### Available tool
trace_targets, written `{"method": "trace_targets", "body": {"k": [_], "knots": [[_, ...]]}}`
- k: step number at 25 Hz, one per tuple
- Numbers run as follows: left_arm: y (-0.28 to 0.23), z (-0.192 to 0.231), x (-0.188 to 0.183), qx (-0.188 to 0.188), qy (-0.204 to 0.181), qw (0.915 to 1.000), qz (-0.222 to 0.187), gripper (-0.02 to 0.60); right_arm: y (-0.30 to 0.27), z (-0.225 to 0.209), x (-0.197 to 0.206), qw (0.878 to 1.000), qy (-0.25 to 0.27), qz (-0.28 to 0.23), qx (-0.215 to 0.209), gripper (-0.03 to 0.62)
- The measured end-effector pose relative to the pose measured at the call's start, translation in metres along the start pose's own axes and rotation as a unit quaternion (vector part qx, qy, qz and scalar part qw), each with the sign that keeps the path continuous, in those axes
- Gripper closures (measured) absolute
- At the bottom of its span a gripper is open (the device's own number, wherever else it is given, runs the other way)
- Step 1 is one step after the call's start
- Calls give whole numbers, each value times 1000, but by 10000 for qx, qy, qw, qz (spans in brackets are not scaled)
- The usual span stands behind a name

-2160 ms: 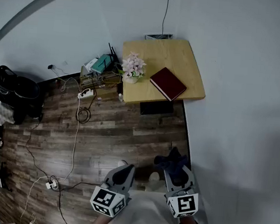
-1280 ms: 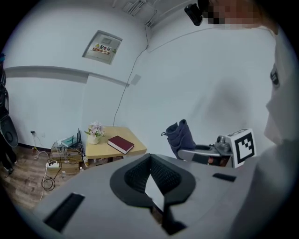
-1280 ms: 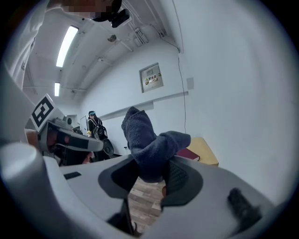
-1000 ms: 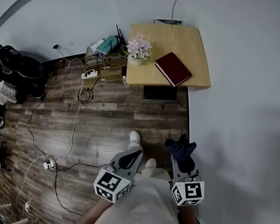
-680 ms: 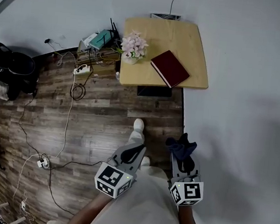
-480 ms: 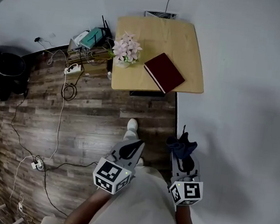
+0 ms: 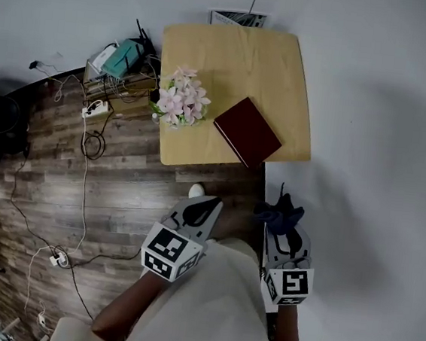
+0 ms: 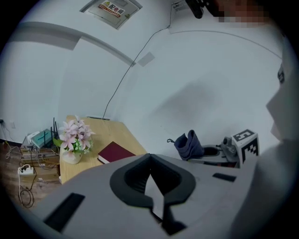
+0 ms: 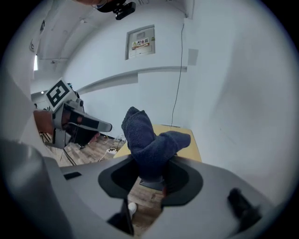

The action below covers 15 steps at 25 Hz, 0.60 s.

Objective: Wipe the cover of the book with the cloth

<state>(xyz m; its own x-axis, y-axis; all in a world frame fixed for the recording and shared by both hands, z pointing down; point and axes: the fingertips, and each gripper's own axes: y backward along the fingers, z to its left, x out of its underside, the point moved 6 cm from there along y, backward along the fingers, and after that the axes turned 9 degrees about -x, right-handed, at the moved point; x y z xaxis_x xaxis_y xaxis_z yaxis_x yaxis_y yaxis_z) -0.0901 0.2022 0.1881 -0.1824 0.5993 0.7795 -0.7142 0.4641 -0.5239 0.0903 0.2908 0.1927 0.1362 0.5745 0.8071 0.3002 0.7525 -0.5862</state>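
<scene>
While the bench (image 7: 232,62) stands well ahead of both grippers, close that gap before lowering anything. The book (image 7: 247,130) lies flat by the bench's near right corner, near the flowers (image 7: 178,103). The right gripper (image 7: 281,228) has its fingers clenched on the cloth (image 7: 279,213); present the loose bunch flat to the cover. The left gripper (image 7: 203,205), fingers together and empty, can steady the book.

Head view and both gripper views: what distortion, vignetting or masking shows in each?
Head view: fisheye bows the table edges. Left gripper view: black round vignette, mosaic patch at top. Right gripper view: same vignette, cloth looms large near the lens.
</scene>
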Motion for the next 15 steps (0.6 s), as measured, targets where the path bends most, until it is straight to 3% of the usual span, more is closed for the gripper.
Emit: {"method": "trace_targets", "body": {"k": [7,15], "knots": [[-32,28,-28,-39,-79,9999,135,571,-44,-25,-28,9980,475,272,-318,445],[-54,40,-41,-622,235,9976,182,571,-95,-59,-23,9845,1173,752,-1067,445]]}}
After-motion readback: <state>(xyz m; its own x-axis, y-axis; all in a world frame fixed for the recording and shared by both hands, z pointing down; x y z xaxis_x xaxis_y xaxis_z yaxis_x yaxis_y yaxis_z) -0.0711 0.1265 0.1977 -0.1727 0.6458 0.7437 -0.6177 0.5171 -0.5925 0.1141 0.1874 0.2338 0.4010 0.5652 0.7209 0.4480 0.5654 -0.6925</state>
